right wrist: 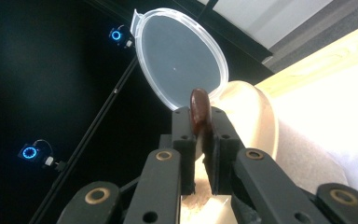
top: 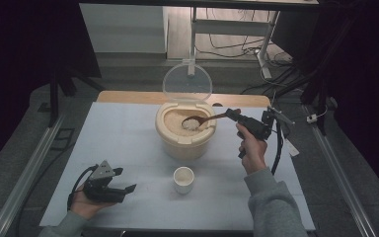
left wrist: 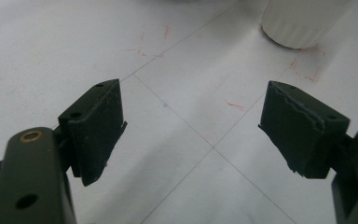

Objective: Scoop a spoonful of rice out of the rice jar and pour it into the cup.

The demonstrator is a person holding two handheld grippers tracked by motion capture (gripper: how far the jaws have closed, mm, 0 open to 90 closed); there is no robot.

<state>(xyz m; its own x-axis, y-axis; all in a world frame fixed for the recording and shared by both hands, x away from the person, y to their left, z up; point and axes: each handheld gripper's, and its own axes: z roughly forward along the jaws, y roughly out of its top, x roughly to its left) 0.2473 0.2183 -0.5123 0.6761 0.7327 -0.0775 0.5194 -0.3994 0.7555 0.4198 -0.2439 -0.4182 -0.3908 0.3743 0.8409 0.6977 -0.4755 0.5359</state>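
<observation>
Rice [top: 190, 123] is sitting heaped in the bowl of a wooden spoon [top: 203, 120], which is hovering just over the grain inside the cream container [top: 185, 134] at the middle of the white worktop [top: 128, 148].

At the left, the left gripper [top: 123, 183] is resting on the worktop in the person's left hand [top: 85, 203], a cable trailing from it. In the left gripper view its fingers [left wrist: 98, 128] are standing wide apart and released, with nothing but bare worktop and faint red marks between them.

Toward the middle, a small white cup [top: 183, 179] is standing near the front of the worktop, just in front of the container and apart from it. The container's clear round lid [top: 187, 81] is standing upright, hinged open at the far rim.

At the right, the right gripper [top: 233, 115] is being held up by the person's right hand [top: 251, 145], pointing left toward the container. Its fingers [right wrist: 182, 135] are clenched on the spoon's handle; in the right gripper view the dark brown handle end [right wrist: 199, 109] is poking up between the pads, with the open lid and the container's rim behind it.
</observation>
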